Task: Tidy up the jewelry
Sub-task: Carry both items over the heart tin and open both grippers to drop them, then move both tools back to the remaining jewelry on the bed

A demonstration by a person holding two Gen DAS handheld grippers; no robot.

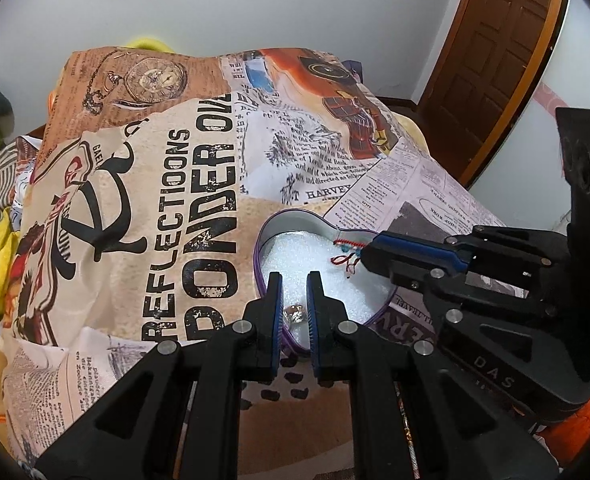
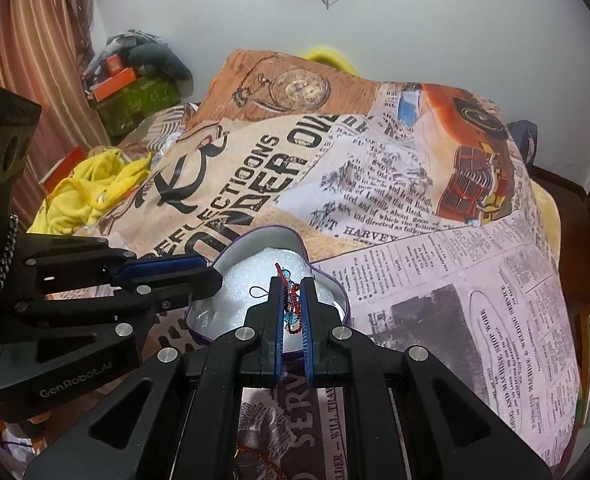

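Two hand-held tongs are working over a heart-shaped tin [image 1: 273, 222] lined with white foam, low and centre in both wrist views. The right tongs [image 2: 292, 306] are clenching a red thread bracelet [image 2: 291, 300] with blue beads, holding it just above the foam. In the left wrist view the bracelet [image 1: 345, 254] is showing at the tips of the right tongs [image 1: 365, 258], over the tin's right side. The left tongs [image 1: 295, 312] are standing slightly parted, gripping nothing, with a small sparkly ring [image 1: 295, 314] lying on the foam between the blades; whether they are touching it I cannot tell.

To do this step well, the bracelet probably needs lowering until it is lying flat on bare foam, apart from the ring, before the blades are eased apart, so the thread loop is not snagging.

The tin is sitting on a bed under a newspaper-print bedspread [image 2: 435, 280] with creases. A yellow cloth [image 2: 91, 190] is bunched at mid left, a wooden door [image 1: 495, 60] is standing at upper right, and striped curtains [image 2: 27, 40] are hanging at upper left.
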